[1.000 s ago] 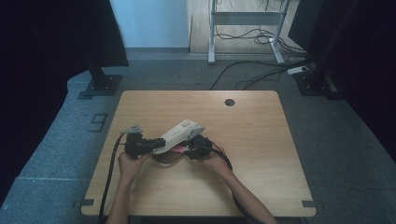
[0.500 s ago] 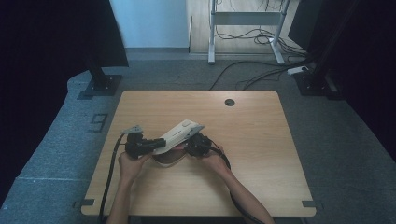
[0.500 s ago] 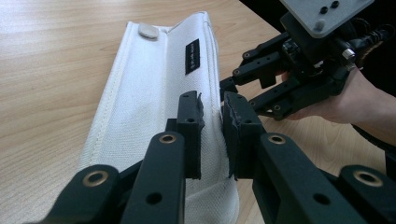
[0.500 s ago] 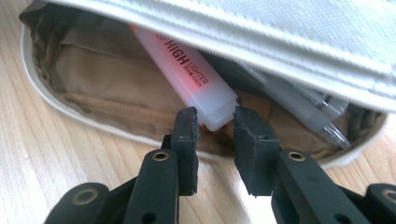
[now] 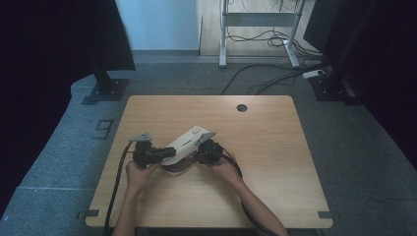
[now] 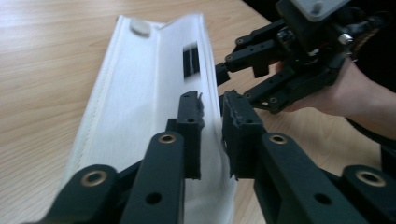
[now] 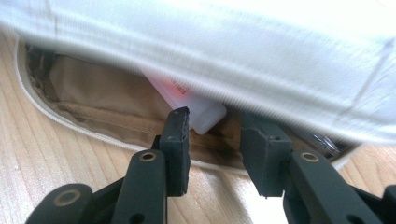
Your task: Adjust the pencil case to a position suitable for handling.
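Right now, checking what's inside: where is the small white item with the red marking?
In the right gripper view, the small white item lies inside the pouch's tan lining, under the raised white flap, just beyond the right gripper.

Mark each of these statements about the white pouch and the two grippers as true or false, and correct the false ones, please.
1. The left gripper has its fingers closed on the flap of the white pouch. True.
2. The pouch is zipped shut. False: its flap is lifted and the tan inside is visible.
3. The right gripper points into the opening of the pouch. True.
4. The right gripper squeezes the small white item inside the pouch. False: its fingers stand apart, and the item lies just beyond them.
5. The pouch lies at the far edge of the table, near the round hole. False: it is near the person's side.
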Motion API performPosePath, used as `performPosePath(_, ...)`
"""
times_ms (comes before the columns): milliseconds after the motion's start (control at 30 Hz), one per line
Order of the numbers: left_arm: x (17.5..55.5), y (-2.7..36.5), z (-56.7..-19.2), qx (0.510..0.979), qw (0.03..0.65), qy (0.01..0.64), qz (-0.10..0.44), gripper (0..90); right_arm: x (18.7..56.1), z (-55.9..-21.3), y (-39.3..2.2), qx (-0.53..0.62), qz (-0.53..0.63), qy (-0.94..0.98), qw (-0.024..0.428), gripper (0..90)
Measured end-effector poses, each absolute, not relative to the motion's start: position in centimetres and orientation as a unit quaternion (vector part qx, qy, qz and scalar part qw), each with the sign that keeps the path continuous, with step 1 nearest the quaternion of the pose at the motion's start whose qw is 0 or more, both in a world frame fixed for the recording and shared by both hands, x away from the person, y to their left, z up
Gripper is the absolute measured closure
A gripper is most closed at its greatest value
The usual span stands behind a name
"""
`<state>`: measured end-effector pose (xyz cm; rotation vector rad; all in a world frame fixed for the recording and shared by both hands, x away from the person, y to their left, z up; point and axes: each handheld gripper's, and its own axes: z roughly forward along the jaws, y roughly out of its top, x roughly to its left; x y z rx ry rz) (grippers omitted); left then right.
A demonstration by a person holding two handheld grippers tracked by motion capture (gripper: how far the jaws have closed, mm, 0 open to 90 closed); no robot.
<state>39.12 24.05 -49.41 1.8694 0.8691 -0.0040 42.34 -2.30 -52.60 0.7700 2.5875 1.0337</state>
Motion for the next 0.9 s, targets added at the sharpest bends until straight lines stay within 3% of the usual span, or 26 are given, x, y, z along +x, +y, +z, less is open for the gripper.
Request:
performPosePath(467,39.3,23.8,-50.0,0.798,0.481,0.361,0.046,48.7,41.8,-52.3,-3.9,0.266,0.368,0.881,0.130,57.5)
performPosePath(900,39.4,22.6,-51.2,0.822,0.450,0.342,0.072,31.2,41.2,-51.8,-5.6,0.274,0.380,0.874,0.132,52.7)
